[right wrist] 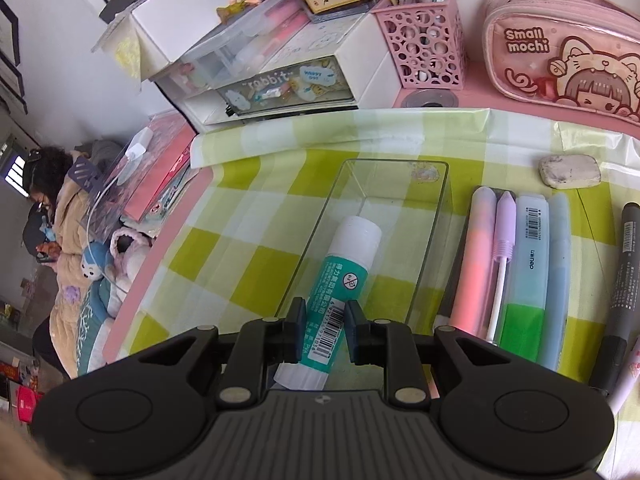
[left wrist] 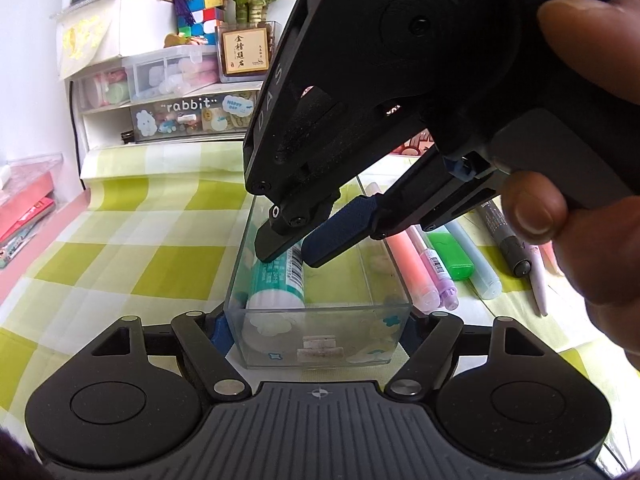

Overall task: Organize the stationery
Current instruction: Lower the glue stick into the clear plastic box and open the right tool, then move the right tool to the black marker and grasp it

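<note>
A clear rectangular tray lies lengthwise on the green checked cloth. My left gripper is shut on the tray's near end, one pad on each side wall. Inside the tray lies a teal and white glue stick. From the upper right, my right gripper reaches down into the tray. Its blue pads are shut on the stick's barcoded part. A hand holds that gripper's grip.
Right of the tray lie a pink highlighter, a purple pen, a blue and green highlighter, a pale blue one and a black marker. Behind are an eraser, pencil case, pen cup and drawers.
</note>
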Tool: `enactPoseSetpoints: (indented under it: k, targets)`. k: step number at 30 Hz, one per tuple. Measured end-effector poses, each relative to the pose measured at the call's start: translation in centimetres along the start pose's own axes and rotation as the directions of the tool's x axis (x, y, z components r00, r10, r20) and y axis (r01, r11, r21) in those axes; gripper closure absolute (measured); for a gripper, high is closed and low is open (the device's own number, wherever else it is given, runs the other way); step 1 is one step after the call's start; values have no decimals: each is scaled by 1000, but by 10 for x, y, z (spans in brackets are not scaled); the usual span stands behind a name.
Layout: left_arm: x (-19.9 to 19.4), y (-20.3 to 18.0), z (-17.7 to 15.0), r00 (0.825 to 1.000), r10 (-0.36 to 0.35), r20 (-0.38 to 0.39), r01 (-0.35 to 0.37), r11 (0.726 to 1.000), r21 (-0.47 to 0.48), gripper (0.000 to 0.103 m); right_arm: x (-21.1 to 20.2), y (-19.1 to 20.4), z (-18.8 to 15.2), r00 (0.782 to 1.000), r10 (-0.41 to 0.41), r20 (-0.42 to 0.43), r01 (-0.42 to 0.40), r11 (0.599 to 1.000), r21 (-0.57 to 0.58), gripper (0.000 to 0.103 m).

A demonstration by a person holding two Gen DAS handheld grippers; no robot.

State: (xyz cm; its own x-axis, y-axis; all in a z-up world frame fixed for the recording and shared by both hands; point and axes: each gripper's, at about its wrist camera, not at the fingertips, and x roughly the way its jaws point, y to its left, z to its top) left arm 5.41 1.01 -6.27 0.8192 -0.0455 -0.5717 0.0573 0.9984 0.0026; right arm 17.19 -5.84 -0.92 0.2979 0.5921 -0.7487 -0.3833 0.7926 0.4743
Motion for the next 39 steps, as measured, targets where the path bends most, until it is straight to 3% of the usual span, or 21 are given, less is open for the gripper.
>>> enactPoseSetpoints:
  k: [6,8,13,17,19,26,33,39]
  targets:
    - [0,1,0,1000,-11,1,11,1000,-1,29,-8,-9,-6,994,102,-34,-102,995,8,93]
    - [0,2,0,1000,-16,0,16,1000,2,29,-23,-11,-5,993,114,21,-114,993,14,93]
    - [1,1,1,1000,-16,0,16,1000,1,29,-72,-41,1,977,52,205,-67,996,66,92]
    - [1,1,1,1000,-18,2,18,1000,-2,29,-93,-83,-4,960,-93,262,48,984,173,91]
    - [1,2,0,1000,-17,1,17,1000,-1,29,-100,-105,-11,952,-132,277,64,968,243,91]
    - [1,1,0,1000,-13,2,13,1000,0,29,-104,-145,-38,939,-207,273,104,932,347,91]
    - [0,1,0,1000,-15,3,15,1000,-1,29,-92,-133,-29,941,-222,255,148,949,280,91]
    - [-1,1,-1,1000,-19,6,19,1000,-3,29,-75,-134,-19,936,-287,205,227,935,274,91]
